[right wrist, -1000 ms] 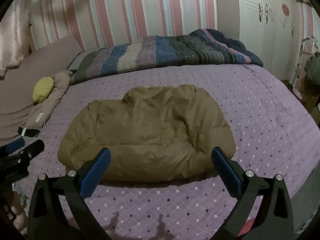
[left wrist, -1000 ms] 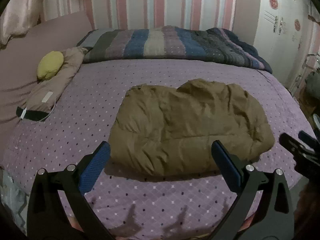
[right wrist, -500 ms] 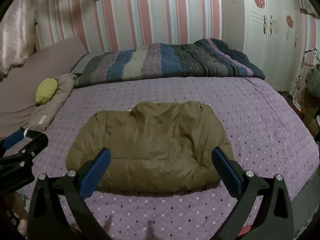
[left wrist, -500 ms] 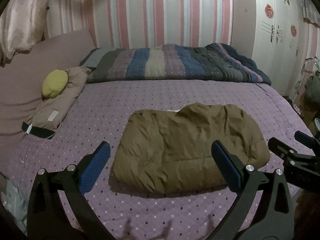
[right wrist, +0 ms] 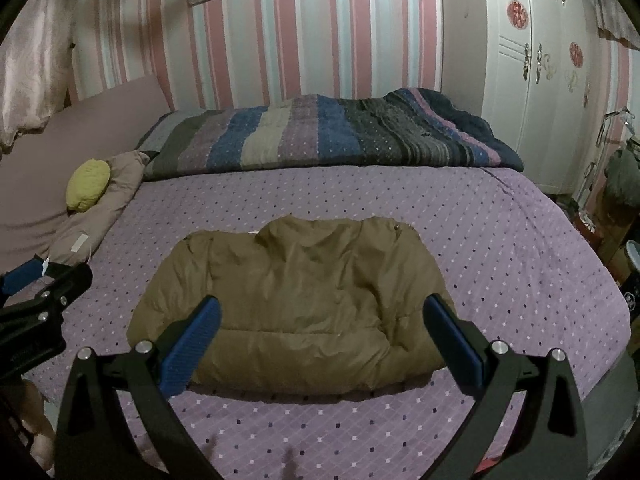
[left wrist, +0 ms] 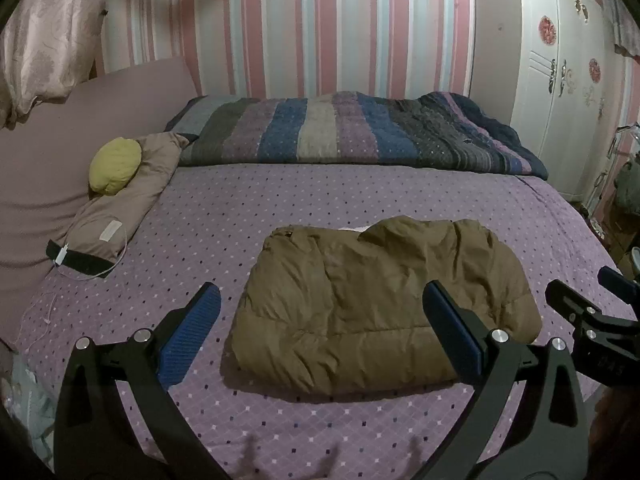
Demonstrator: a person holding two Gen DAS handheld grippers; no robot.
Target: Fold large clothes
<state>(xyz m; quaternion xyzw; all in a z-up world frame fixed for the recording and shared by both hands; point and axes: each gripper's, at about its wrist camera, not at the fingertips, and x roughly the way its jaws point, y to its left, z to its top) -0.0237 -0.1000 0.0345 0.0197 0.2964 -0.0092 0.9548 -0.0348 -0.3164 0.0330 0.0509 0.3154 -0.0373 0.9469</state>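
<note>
Striped quilt (left wrist: 360, 132), perhaps yellow cushion (left wrist: 115, 165)

Both wrist cameras look from the near edge of the bed (left wrist: 208, 216) toward the striped wall at its far side, from a little above the mattress and tilted slightly downward. The left wrist view stands left of the folded brown jacket (left wrist: 380, 300), the right wrist view nearly square on it (right wrist: 296, 300). Both share the jacket, striped quilt (left wrist: 352, 132), and wardrobe (right wrist: 532, 80); each catches the other gripper at its frame edge.
</note>
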